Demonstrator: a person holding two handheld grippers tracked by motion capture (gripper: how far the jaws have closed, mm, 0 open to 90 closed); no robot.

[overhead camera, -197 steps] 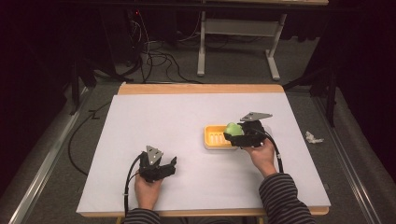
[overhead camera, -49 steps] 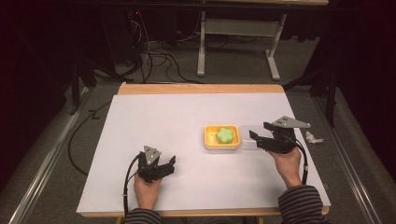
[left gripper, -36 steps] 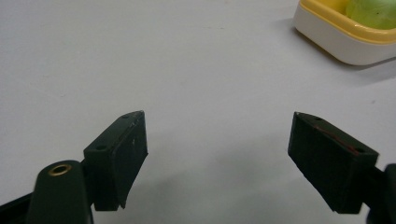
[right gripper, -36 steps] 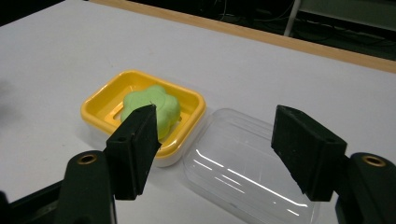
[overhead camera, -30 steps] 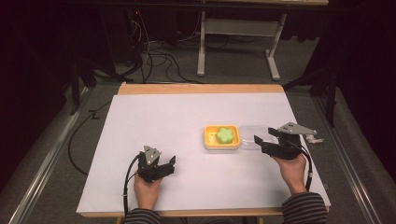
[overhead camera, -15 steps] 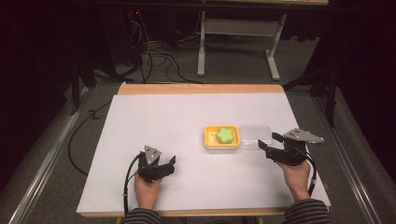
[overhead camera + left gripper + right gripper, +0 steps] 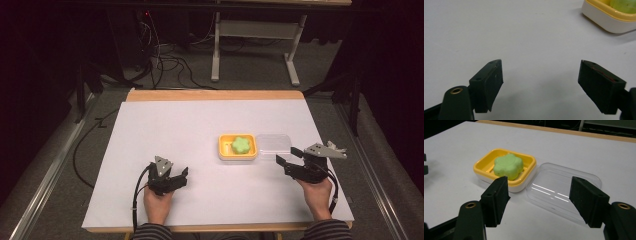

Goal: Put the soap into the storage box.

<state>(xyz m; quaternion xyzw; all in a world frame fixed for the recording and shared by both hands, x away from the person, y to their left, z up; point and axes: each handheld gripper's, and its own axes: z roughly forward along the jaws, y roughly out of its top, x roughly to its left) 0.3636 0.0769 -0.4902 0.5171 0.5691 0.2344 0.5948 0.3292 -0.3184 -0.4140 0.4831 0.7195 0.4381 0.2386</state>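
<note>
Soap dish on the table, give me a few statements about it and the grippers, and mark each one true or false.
1. The green soap lies in the yellow soap dish. True.
2. The clear lid covers the dish. False: it lies on the table beside the dish.
3. The right gripper is shut on the lid. False: its jaws are open, holding nothing.
4. The left gripper is open, with bare table between its jaws. True.
5. The soap is square. False: it is flower-shaped.
</note>
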